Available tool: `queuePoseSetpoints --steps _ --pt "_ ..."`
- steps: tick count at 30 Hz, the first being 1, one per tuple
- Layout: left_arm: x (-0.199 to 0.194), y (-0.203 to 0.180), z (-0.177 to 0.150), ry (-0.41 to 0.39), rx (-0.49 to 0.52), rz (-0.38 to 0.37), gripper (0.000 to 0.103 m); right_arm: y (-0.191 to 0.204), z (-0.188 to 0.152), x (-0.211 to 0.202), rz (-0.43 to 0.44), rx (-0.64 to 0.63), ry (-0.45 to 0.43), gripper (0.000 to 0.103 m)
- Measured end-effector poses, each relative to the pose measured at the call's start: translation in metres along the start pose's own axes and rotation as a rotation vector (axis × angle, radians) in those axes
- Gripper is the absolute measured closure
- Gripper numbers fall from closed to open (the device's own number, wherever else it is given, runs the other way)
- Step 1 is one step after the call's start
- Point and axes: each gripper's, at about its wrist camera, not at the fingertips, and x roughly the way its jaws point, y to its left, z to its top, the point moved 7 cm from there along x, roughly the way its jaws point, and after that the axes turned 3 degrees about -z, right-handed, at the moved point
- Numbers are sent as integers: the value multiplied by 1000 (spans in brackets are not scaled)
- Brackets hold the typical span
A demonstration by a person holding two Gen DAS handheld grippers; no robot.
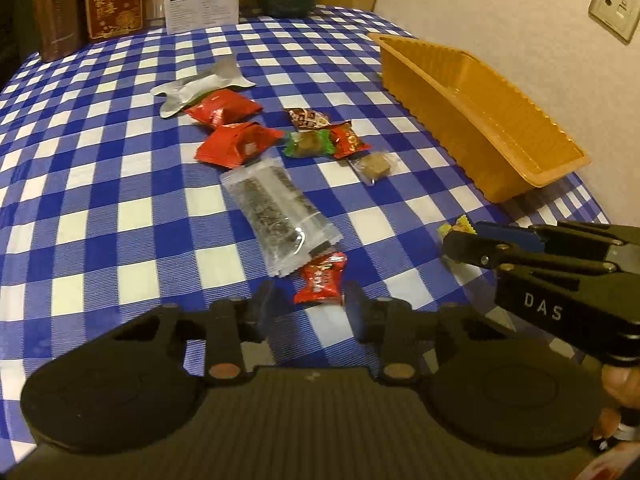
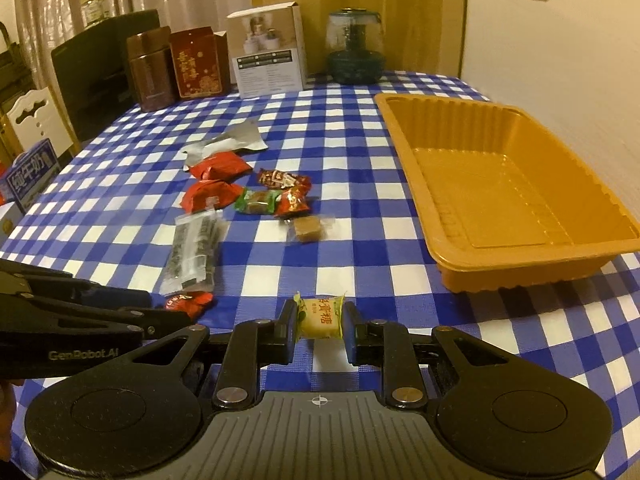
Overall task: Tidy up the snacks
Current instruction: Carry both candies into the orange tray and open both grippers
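On the blue-and-white checked tablecloth, the right gripper is clamped on a yellow wrapped candy, one pad against each end of it, held just off the cloth near the front edge. The left gripper stands narrow around a small red candy; whether its pads truly press the wrapper is hard to say, since the fingers are blurred in its own view and the right wrist view shows only a side of it.

Counted on the cloth: two red pouches, one silver foil packet, one clear sleeve of dark seaweed-like snack, and a cluster of four small sweets — brown-patterned, green, red, and a clear-wrapped brown cube. One orange tray sits empty by the wall, well apart from both held candies.

At the far edge stand two brown tins, a white carton and a dark glass jar. A blue box is cut off at the left.
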Motion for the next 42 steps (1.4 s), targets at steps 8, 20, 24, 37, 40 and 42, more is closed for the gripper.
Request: queuePoseSetpoints --steps 8,20,24,37,40,42 --pt "8 -5 3 4 -4 -4 80 2 0 -1 3 4 2 79" --pt "-12 -15 0 -5 -15 -2 81 -2 1 -15 -8 10 -21 79" --pt "-22 -23 3 -18 -19 -14 81 -7 3 -26 -18 20 -36 79" --pt "-47 -70 33 -89 16 -63 81 -43 24 -73 -81 87 -102 79" --pt "-48 -84 43 -103 27 -82 81 -56 33 -83 -101 114 -116 79" --pt "-49 -93 51 -112 36 -94 81 -66 38 -87 -114 125 -125 79"
